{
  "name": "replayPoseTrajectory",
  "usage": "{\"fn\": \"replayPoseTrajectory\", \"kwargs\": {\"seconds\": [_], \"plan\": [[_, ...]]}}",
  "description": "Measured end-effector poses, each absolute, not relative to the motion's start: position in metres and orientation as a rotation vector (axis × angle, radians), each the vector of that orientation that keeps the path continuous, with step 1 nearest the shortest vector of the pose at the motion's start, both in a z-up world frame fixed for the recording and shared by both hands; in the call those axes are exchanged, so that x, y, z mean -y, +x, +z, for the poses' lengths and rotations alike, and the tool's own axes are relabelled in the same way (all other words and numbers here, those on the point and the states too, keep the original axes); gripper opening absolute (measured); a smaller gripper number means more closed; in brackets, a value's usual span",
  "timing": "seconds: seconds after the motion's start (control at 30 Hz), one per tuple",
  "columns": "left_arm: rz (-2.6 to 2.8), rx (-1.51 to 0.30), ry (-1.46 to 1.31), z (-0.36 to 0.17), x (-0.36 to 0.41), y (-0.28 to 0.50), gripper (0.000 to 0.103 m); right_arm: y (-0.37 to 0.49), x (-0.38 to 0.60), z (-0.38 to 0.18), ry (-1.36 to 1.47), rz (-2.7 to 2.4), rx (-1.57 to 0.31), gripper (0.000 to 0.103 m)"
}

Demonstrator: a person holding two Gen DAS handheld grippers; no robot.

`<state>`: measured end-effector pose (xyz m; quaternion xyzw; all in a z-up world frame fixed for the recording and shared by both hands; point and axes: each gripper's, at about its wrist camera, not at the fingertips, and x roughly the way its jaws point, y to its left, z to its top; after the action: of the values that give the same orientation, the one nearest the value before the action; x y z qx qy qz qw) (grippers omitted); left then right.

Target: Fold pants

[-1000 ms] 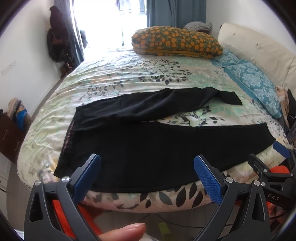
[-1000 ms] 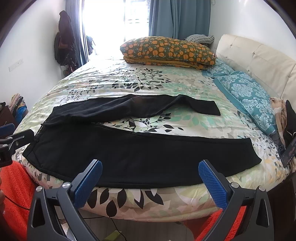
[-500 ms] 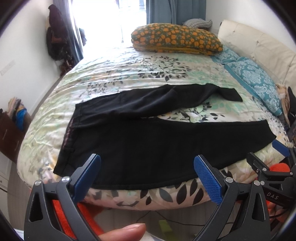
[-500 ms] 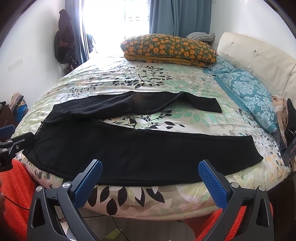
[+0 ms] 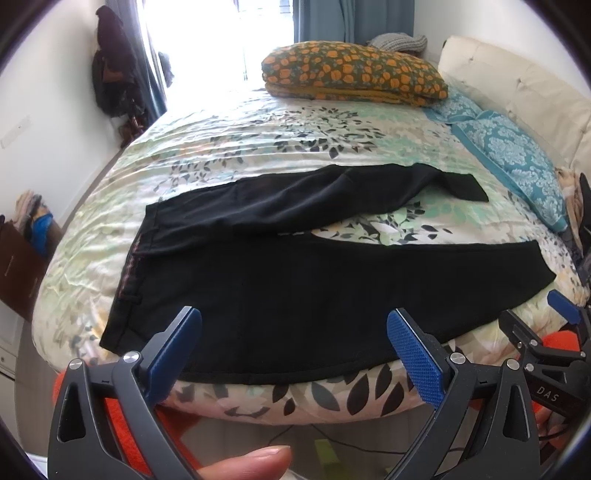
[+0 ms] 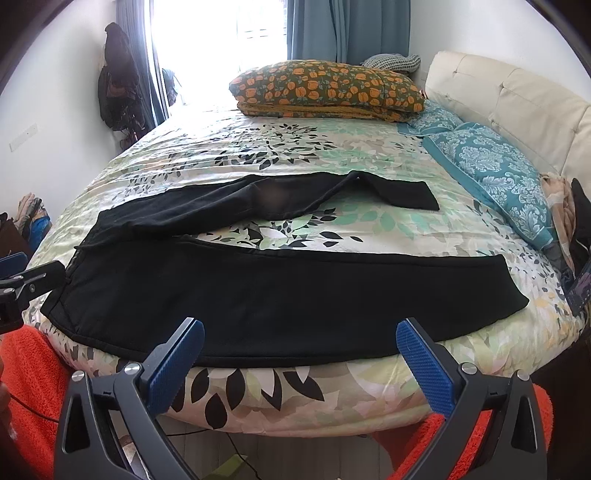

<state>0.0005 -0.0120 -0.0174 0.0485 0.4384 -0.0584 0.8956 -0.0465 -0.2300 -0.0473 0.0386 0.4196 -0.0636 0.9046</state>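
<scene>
Left wrist view shows both wide-open, empty grippers, left gripper [image 5: 293,341] and right gripper [image 6: 299,343], off the black pants [image 5: 295,280] at 12 o'clock, so a grab could pinch the bedsheet [image 5: 258,147] too.

Setting: I am working in a home bedroom. Evidence: a large bed [image 6: 332,402] with a leaf-print cover fills most of my view. A cream padded headboard [image 6: 517,99] runs along its right side. An orange-flowered folded quilt [image 6: 325,90] lies at the far edge, with teal patterned pillows [image 6: 495,166] beside it. Blue curtains [image 6: 351,29] hang at a bright window [image 6: 218,48] behind. Dark garments hang on the left wall [image 6: 116,92]. White walls, daylight only.
</scene>
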Motion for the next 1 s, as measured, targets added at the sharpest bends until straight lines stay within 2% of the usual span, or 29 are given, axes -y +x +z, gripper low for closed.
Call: {"fn": "replayPoseTrajectory", "kwargs": {"seconds": [1.0], "plan": [[-0.092,-1.001,0.164,-0.055,0.035,0.039,0.101,-0.014,0.288,-0.074,0.101,-0.277,-0.937,0.103]]}}
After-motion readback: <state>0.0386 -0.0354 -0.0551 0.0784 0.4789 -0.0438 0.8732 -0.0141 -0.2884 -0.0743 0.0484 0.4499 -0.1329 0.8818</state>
